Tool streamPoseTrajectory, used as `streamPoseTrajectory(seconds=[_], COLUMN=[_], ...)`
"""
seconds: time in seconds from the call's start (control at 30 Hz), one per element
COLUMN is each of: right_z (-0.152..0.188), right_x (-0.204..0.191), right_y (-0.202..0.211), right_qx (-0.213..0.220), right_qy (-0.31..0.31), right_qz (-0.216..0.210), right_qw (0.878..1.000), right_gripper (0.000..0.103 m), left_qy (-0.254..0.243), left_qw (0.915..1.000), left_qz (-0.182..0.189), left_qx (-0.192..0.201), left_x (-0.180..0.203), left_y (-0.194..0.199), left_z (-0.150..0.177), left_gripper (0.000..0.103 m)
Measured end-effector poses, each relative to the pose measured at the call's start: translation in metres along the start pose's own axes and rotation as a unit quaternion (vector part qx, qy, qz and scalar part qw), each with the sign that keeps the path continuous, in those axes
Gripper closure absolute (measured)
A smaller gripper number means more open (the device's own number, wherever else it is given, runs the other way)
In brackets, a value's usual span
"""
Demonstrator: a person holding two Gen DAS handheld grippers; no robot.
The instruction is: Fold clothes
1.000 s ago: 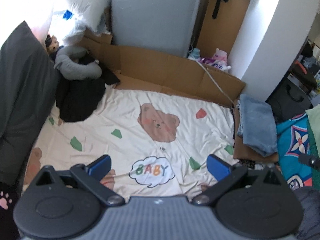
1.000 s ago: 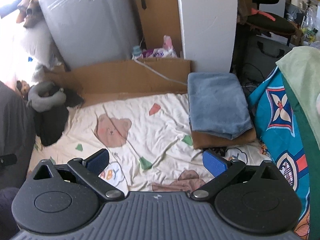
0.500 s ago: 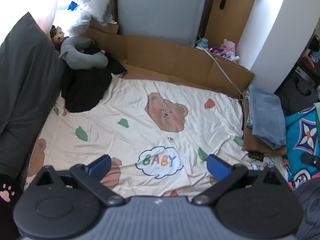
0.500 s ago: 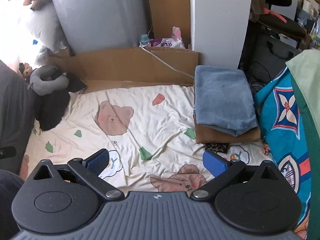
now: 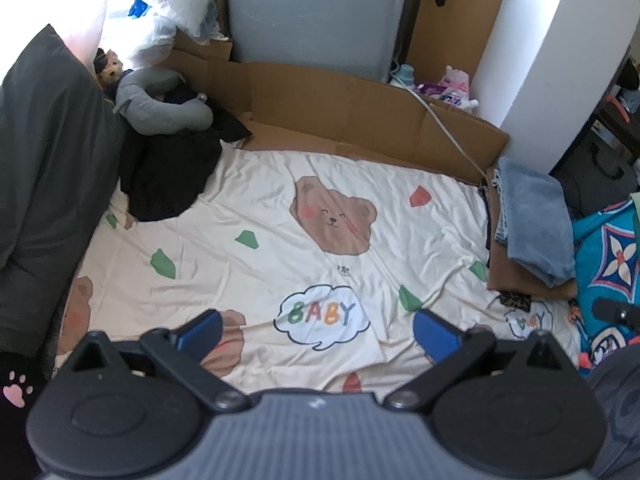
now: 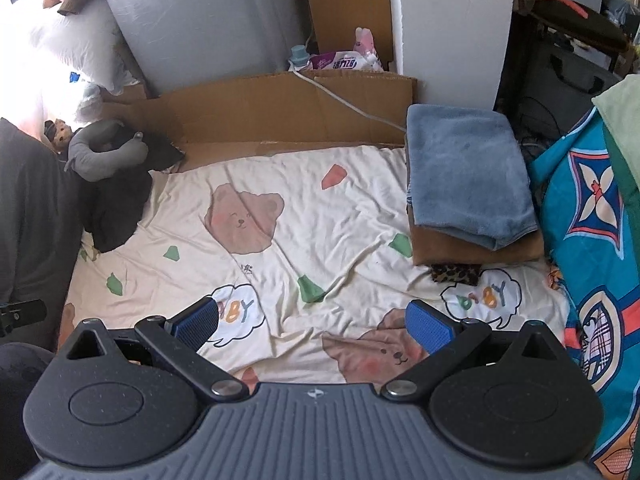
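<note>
A heap of black clothes (image 5: 168,176) (image 6: 116,212) lies at the far left of the cream bear-print sheet (image 5: 256,216) (image 6: 344,216). At the right edge sits a stack: a folded blue garment (image 5: 532,220) (image 6: 468,172) on a folded brown one (image 5: 520,280) (image 6: 472,250), with a leopard-print piece (image 6: 456,274) under them. My left gripper (image 5: 316,330) is open above the sheet's near part, nothing between its blue pads. My right gripper (image 6: 312,322) is open too, empty, with the stack ahead to its right.
A grey neck pillow (image 5: 160,100) and a small plush toy (image 5: 108,68) rest by the black heap. Cardboard (image 5: 360,108) lines the far edge, with a white cable (image 5: 448,128) over it. A dark grey cushion (image 5: 40,160) bounds the left, a blue patterned blanket (image 6: 592,240) the right.
Both views have tilted down and drawn closer over the sheet. More of the sheet's near part shows. Nothing on the bed has moved, and both grippers stay open.
</note>
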State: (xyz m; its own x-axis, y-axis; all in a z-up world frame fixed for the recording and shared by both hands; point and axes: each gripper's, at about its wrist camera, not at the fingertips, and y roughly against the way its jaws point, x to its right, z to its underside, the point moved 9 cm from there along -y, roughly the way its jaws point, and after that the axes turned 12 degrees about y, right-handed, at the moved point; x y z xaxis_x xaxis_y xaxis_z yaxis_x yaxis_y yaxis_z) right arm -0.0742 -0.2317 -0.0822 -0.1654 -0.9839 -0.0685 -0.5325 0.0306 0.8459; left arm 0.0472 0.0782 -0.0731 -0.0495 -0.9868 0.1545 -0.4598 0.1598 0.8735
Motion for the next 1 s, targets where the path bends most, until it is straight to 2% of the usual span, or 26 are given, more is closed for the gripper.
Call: streamPoseTrajectory(seconds=[0.13, 0.4, 0.57, 0.73, 1.0], right_z=[-0.0002, 0.0028, 0.0025, 0.0024, 0.0020], right_x=[-0.0017, 0.0035, 0.0020, 0.0016, 0.0032], right_y=[0.0004, -0.0019, -0.0031, -0.0039, -0.0065], right_qx=[0.002, -0.009, -0.011, -0.013, -0.018], right_qy=[0.005, -0.022, -0.020, -0.022, -0.026], right_qz=[-0.002, -0.045, -0.045, -0.047, -0.053], right_qw=[1.000, 0.999, 0.999, 0.999, 0.998], right_gripper=[0.000, 0.000, 0.000, 0.000, 0.000], left_qy=[0.002, 0.007, -0.005, -0.029, -0.029], left_qw=[0.9999, 0.9998, 0.9998, 0.9993, 0.9993], left_qz=[-0.002, -0.002, -0.008, -0.019, -0.013], left_qx=[-0.011, -0.020, -0.015, -0.015, -0.020], left_x=[-0.0010, -0.0036, -0.0023, 0.0028, 0.0027], left_y=[-0.0027, -0.0025, -0.0016, -0.0028, -0.0047], left_z=[-0.0005, 0.0019, 0.0024, 0.0041, 0.0036], left_gripper=[0.000, 0.000, 0.001, 0.006, 0.007])
